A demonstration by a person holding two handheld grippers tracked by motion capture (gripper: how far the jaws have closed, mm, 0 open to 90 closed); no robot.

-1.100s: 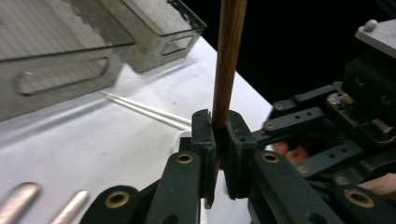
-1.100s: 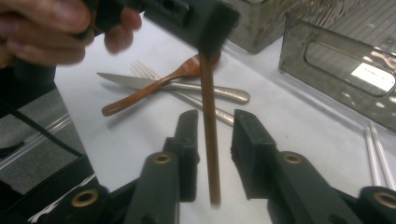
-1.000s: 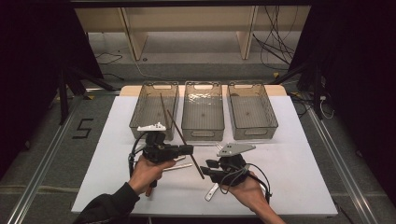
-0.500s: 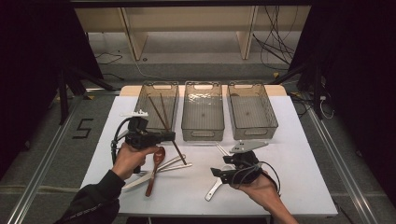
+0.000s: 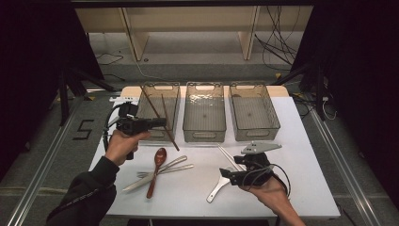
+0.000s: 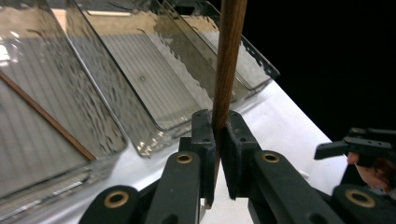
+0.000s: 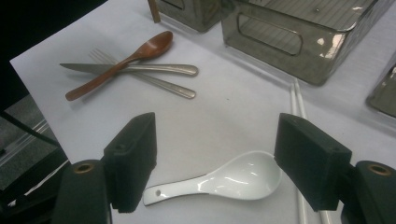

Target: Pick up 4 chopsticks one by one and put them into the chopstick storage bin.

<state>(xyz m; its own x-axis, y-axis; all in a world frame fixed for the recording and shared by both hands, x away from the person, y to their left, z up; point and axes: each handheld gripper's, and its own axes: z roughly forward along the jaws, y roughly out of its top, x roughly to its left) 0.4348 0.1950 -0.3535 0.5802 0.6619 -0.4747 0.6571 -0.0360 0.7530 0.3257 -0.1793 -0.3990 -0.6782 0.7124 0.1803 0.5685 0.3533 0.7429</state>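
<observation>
Already one brown chopstick lies in the left bin of three clear bins; the left gripper pinches a second chopstick over that bin's near edge. Left on the table: one wooden spoon, one fork, one knife, two white chopsticks, one white ceramic spoon. The right gripper, jaws just opening, stands spread around the ceramic spoon without touching it.

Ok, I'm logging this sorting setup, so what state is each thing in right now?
Left gripper: shut on the dark wooden chopstick, held above the table.
Right gripper: jaws just opened, wide apart over the white ceramic soup spoon, which lies flat on the white table.
Left clear plastic bin: holds one brown chopstick.
Middle clear bin: empty.
Right clear bin: empty.
Reddish wooden spoon: lying across the steel knife and fork.
</observation>
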